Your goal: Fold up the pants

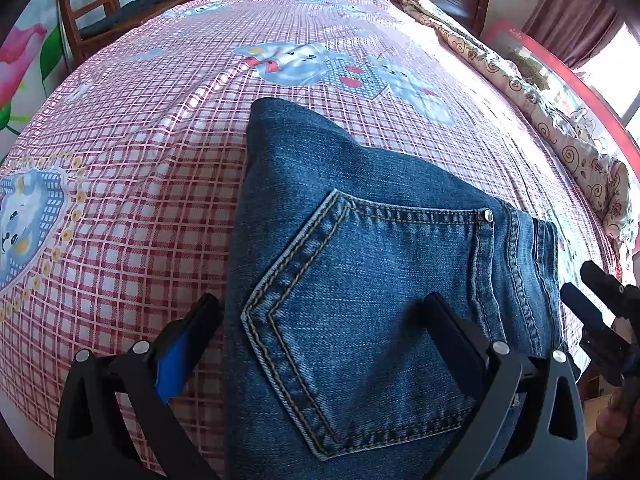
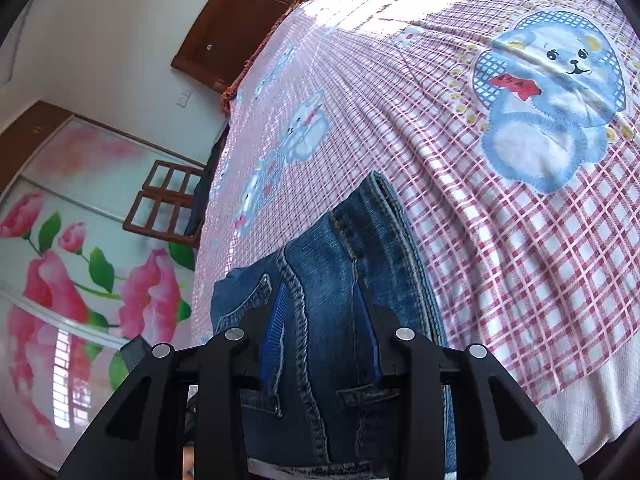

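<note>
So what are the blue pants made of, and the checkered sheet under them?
The pants look like denim: faded blue woven cloth with a visible twill grain, tan double stitching around the pocket and a metal rivet at its corner. The sheet looks like thin printed cloth, maybe cotton or a blend. It has a slight sheen and soft wrinkles, with red checks and blue bears.

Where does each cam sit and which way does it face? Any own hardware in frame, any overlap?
Left wrist: on the left claw, looking along its fingers over the folded jeans and bed; the right claw shows at the edge.
Right wrist: on the right claw, looking across the jeans' waistband toward the wardrobe; its own fingers straddle the denim.
Shared: jeans, bed, chair.
</note>
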{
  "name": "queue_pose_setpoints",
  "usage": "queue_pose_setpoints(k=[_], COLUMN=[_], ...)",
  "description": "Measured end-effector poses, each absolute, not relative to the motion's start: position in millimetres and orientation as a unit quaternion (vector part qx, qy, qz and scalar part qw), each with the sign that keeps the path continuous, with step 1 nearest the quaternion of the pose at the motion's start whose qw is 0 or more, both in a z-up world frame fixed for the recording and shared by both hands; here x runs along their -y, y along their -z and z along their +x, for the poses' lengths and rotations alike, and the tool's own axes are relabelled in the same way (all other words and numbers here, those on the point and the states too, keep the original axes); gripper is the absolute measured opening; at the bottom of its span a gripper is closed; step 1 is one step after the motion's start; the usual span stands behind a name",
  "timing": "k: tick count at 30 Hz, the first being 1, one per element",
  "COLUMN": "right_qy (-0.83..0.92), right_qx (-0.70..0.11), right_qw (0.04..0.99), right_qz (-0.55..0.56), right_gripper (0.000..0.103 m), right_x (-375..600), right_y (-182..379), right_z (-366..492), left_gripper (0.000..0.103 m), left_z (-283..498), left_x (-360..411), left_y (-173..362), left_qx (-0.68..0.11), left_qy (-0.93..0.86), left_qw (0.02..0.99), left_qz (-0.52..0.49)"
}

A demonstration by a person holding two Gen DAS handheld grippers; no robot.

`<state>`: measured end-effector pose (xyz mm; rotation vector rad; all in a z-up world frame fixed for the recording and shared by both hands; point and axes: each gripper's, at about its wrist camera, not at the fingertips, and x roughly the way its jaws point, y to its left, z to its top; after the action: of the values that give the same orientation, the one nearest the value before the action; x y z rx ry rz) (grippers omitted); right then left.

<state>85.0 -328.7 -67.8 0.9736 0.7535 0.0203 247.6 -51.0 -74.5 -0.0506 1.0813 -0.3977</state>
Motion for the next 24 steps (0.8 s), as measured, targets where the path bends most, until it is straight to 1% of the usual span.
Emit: queue_pose_setpoints(k=[3, 5, 6, 7, 8, 9, 10, 16, 18, 19, 20, 24], right_qy=[-0.063, -0.072, -0.066, -0.067, -0.069, -0.066, -0.065, -0.045, -0.049, -0.051, -0.049, -0.051], right_qx=[-0.370, -0.394, -0.405, -0.404, -0.395, -0.397, -0.399, -0.416, -0.410, -0.409, -0.414, -0.413], right_qw=[0.811, 0.806, 0.805, 0.805, 0.808, 0.809, 0.808, 0.803, 0.804, 0.809, 0.811, 0.812], right_qz=[0.448, 0.436, 0.429, 0.429, 0.431, 0.429, 0.429, 0.424, 0.428, 0.420, 0.410, 0.409], right_gripper=[0.034, 0.049, 0.049, 0.045, 0.035, 0.030, 0.029, 0.029, 0.039, 0.048, 0.053, 0.053], right_x=[299, 286, 284, 285, 288, 290, 292, 301, 301, 300, 299, 299], right_y=[65, 73, 80, 88, 93, 95, 96, 85, 76, 71, 68, 69], right_z=[78, 72, 68, 65, 61, 60, 60, 41, 34, 31, 29, 26], left_gripper=[0.101, 0.101, 0.101, 0.101, 0.101, 0.101, 0.101, 0.101, 0.101, 0.101, 0.100, 0.100], left_z=[246, 247, 247, 246, 245, 245, 245, 244, 243, 241, 237, 206], left_x=[51, 51, 51, 51, 51, 51, 51, 51, 49, 44, 37, -3], left_y=[74, 74, 74, 74, 73, 73, 73, 73, 69, 67, 65, 45], left_qx=[-0.510, -0.510, -0.509, -0.509, -0.507, -0.506, -0.505, -0.504, -0.505, -0.509, -0.511, -0.481], left_qy=[0.189, 0.189, 0.190, 0.190, 0.189, 0.189, 0.190, 0.191, 0.194, 0.194, 0.192, 0.221], left_qw=[0.839, 0.839, 0.839, 0.840, 0.840, 0.841, 0.842, 0.842, 0.841, 0.838, 0.836, 0.840], left_qz=[-0.026, -0.026, -0.026, -0.026, -0.025, -0.024, -0.025, -0.027, -0.028, -0.037, -0.051, -0.120])
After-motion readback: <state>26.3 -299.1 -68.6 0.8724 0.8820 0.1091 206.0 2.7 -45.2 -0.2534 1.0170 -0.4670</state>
